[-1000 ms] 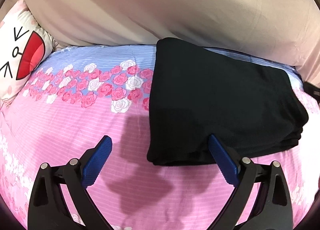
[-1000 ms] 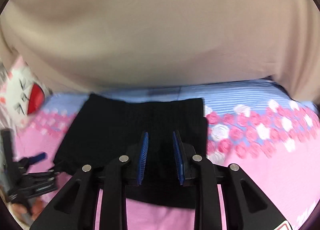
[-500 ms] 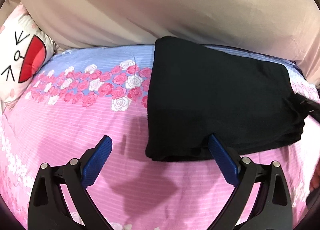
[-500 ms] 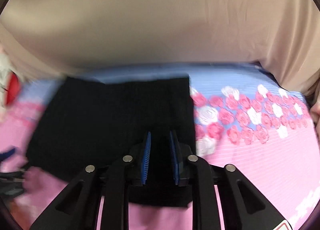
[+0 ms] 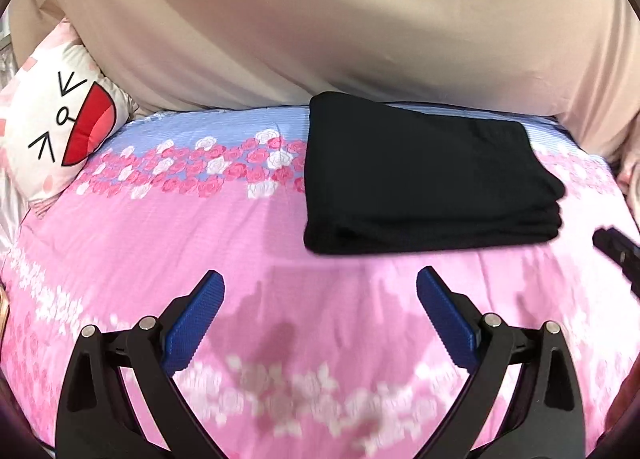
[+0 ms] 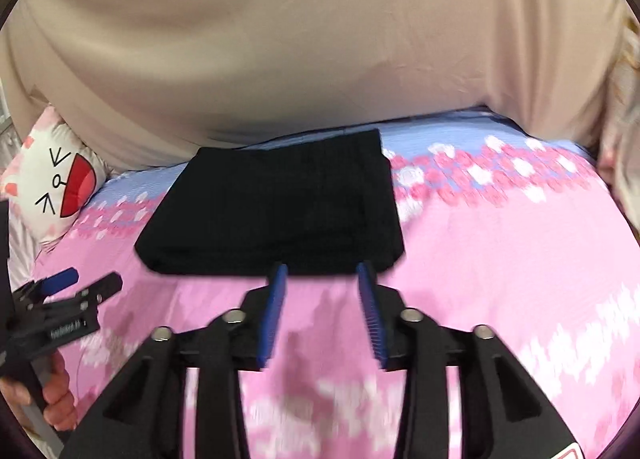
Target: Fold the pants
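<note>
The black pants (image 5: 424, 175) lie folded into a thick rectangle on the pink flowered bed (image 5: 200, 243), near its far side. My left gripper (image 5: 320, 283) stands open over bare bedding, clear of the pile's near left corner. In the right wrist view the same pants (image 6: 276, 211) lie just beyond my right gripper (image 6: 322, 271), whose jaws are opening with nothing between them. Its blue fingertips (image 6: 280, 279) sit at the pile's near edge. The left gripper (image 6: 76, 287) shows at that view's left edge, held by a hand (image 6: 56, 391).
A beige curtain (image 5: 320, 31) hangs close behind the bed's far edge. A white cartoon-face cushion (image 5: 60, 135) leans at the far left corner. The right gripper's black tip (image 5: 616, 251) pokes in at the left wrist view's right edge.
Both grippers have pulled back toward the near side of the bed, away from the pile. The right gripper's jaws, nearly together over the cloth before, have spread apart and left the pants.
</note>
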A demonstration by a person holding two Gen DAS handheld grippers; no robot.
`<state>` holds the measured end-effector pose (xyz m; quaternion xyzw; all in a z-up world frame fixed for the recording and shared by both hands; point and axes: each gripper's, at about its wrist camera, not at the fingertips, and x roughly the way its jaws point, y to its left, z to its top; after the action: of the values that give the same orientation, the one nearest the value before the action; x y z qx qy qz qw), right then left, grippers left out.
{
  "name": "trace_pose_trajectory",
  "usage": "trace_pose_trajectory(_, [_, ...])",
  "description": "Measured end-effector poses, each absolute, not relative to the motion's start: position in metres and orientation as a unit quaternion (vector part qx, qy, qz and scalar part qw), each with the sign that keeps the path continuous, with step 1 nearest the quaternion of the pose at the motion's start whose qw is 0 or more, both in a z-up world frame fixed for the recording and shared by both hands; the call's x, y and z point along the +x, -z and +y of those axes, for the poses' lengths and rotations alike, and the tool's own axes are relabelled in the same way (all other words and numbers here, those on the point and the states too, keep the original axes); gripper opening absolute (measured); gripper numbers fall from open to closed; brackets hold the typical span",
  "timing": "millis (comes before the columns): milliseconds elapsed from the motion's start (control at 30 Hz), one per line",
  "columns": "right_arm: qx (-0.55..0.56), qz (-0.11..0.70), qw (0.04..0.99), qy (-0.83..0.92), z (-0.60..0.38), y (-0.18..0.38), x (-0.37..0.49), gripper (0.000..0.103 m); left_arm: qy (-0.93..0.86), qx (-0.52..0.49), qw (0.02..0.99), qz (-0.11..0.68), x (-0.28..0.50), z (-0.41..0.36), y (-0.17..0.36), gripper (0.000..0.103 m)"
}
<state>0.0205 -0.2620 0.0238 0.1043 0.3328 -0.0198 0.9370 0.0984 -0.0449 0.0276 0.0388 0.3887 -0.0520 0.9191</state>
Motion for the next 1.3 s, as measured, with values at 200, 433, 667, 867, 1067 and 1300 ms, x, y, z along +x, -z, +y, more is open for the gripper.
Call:
trace_pose_trajectory(200, [0.118,0.327,0.936,0.053,-0.261,-0.005,-0.039,0.056,0.045,0.037,0.924,0.379,0.041,-0.035,-0.036,0.096])
trace_pose_trajectory(433, [0.106,0.33,0.936,0.055,-0.248,0.003,-0.092,0.069,0.051,0.04,0.92,0.385,-0.018,-0.026,-0.032,0.098])
trace_pose_trajectory(667, [0.102,0.337,0.935,0.039,-0.233,0.008,-0.125,0.071,0.049,0.044,0.92,0.386,-0.068,-0.024,-0.028,0.098])
trace_pose_trajectory(867, [0.095,0.332,0.938,0.029,-0.22,0.002,-0.144,0.075,0.056,0.035,0.925,0.374,-0.099,-0.024,-0.037,0.098])
trace_pose_trajectory(1067, [0.094,0.331,0.939,0.023,-0.21,0.005,-0.149,0.075,0.048,0.034,0.925,0.376,-0.102,-0.024,-0.03,0.098])
trace_pose_trajectory(1300, [0.086,0.34,0.936,0.034,-0.203,0.013,-0.148,0.075,0.042,0.036,0.915,0.399,-0.091,-0.02,-0.012,0.098])
